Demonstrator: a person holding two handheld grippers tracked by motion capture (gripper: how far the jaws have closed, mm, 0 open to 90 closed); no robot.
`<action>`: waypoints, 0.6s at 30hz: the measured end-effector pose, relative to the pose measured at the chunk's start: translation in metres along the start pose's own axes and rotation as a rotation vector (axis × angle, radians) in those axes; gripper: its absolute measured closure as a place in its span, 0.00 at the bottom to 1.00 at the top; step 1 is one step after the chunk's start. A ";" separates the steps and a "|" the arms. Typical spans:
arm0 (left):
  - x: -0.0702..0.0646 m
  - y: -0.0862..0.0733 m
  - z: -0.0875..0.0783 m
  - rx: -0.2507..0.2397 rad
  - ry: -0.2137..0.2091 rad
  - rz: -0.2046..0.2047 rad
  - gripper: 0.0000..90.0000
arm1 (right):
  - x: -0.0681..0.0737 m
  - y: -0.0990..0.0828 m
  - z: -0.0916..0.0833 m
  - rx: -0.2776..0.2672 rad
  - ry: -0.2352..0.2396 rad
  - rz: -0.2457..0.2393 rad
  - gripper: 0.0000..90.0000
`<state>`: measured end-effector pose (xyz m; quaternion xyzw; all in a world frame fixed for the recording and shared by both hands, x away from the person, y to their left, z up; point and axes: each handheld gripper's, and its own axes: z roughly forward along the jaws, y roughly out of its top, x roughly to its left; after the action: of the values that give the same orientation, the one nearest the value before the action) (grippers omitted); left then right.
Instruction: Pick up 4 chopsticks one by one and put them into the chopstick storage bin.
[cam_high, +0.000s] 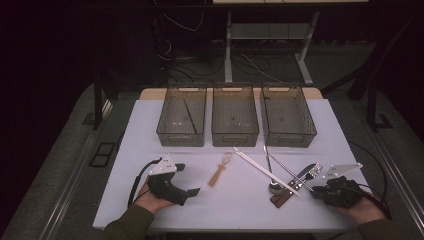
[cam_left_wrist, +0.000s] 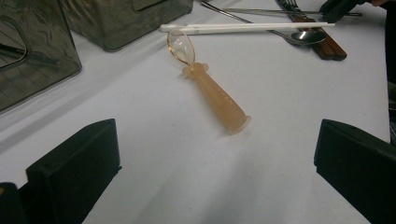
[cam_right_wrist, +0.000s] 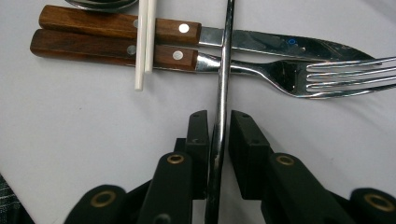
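Observation:
My right gripper lies low on the table at the right, its jaws shut on a thin steel chopstick that runs straight out between the pads. The steel chopstick crosses over a wooden-handled knife and a wooden-handled fork lying side by side. A pair of white chopsticks rests across both handles. My left gripper rests on the table at the left, open and empty. An amber plastic spoon lies ahead of its jaws, apart from them.
Three translucent grey bins stand in a row at the back; the left bin holds a thin dark stick. A metal spoon lies by the knife handle. The white chopsticks slant across the middle right.

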<state>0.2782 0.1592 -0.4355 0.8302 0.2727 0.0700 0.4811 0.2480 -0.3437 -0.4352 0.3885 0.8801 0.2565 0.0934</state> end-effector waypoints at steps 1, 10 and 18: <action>0.000 0.000 0.000 0.002 0.001 0.001 0.00 | 0.000 0.000 0.000 0.000 0.000 -0.001 0.88; 0.000 0.000 0.000 0.002 -0.002 0.005 0.00 | -0.001 0.000 0.000 0.002 -0.008 0.010 0.93; -0.001 0.000 0.000 0.005 -0.001 0.010 0.00 | -0.002 0.000 -0.001 -0.005 -0.002 0.026 0.94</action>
<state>0.2780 0.1585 -0.4353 0.8328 0.2685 0.0713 0.4789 0.2489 -0.3452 -0.4346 0.4000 0.8742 0.2593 0.0921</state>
